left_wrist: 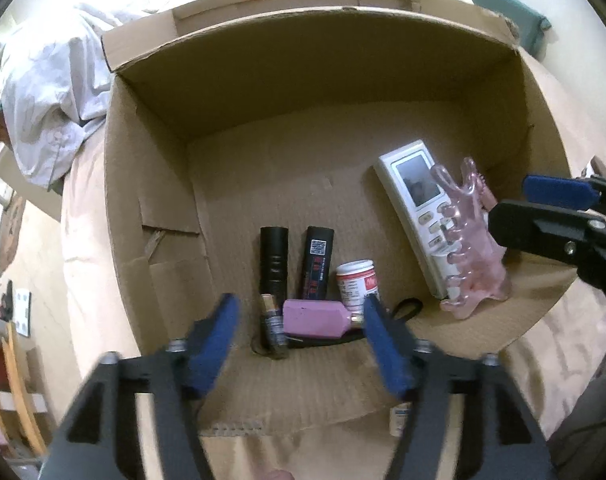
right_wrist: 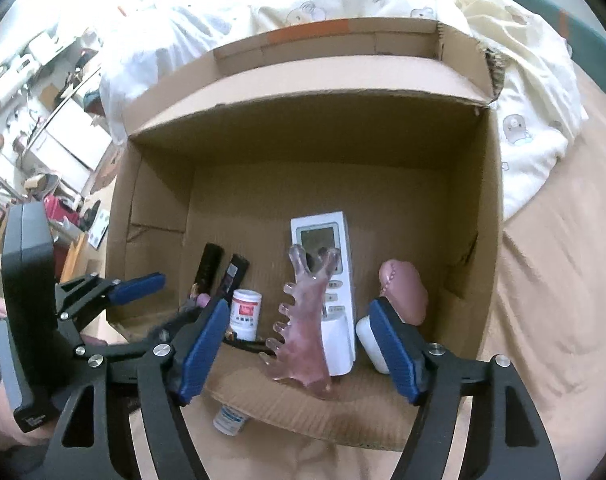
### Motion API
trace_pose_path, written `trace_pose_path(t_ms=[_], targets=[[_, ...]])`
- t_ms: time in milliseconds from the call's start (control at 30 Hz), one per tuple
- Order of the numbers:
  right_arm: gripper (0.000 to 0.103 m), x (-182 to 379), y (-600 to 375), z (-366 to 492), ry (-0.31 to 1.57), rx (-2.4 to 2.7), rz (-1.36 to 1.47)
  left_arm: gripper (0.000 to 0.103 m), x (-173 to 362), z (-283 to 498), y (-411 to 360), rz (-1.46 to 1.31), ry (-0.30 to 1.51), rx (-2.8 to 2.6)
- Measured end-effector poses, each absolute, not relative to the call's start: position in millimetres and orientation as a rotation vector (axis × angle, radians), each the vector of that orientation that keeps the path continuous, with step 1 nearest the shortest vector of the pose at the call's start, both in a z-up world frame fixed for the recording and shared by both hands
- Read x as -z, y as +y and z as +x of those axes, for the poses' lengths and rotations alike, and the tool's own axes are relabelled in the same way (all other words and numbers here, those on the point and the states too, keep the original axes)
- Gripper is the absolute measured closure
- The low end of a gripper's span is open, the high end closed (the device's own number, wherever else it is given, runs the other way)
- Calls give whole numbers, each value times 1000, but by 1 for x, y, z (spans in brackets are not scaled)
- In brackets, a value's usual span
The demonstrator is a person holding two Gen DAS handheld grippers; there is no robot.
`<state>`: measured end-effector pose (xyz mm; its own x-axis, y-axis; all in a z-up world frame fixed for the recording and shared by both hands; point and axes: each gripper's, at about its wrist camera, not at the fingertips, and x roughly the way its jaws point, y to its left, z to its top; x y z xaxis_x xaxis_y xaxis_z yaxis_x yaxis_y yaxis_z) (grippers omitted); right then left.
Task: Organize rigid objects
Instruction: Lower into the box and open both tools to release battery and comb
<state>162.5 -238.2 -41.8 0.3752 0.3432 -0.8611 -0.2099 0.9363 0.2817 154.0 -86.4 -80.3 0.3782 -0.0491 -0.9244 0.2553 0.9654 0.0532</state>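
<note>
Two grippers hang over the cardboard box [left_wrist: 151, 184], both with jaws spread and nothing between the pads. The left gripper [left_wrist: 299, 328] sits above a pink case [left_wrist: 315, 318] and a battery [left_wrist: 273, 320], beside two black tubes [left_wrist: 274, 256] and a small white jar [left_wrist: 357, 282]. The right gripper [right_wrist: 299, 340] frames a pink hair claw [right_wrist: 303, 320] leaning against the white remote [right_wrist: 335, 280].

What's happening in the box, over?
Left gripper open over pink eraser. Right gripper open around pink hair claw, leaning on remote. Nothing blocking.
</note>
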Motion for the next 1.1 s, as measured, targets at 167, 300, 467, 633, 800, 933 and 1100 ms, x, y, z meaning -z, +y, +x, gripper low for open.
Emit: trace_pose_path(t_ms=[167,300,467,633,800,933,1100], targets=[[0,38,-237,160,1107,-346,115,21,75,151,-84,179,1149,198],[0,35,-236,160,1091,-346,115,21,67,150,-84,174,1143,191],[0,33,-236,161,1088,-341,117,21,54,146,-80,144,1144,183],[0,24,-233,156,1068,-351,124,21,39,143,-73,120,1158,171],[0,13,-229,143,1041,-360,115,21,31,134,-61,103,1147,140],[0,8,-228,130,1035,-358,106,21,28,118,-52,84,1153,127],[0,2,-229,113,1036,-364,107,21,31,100,-40,71,1153,116]])
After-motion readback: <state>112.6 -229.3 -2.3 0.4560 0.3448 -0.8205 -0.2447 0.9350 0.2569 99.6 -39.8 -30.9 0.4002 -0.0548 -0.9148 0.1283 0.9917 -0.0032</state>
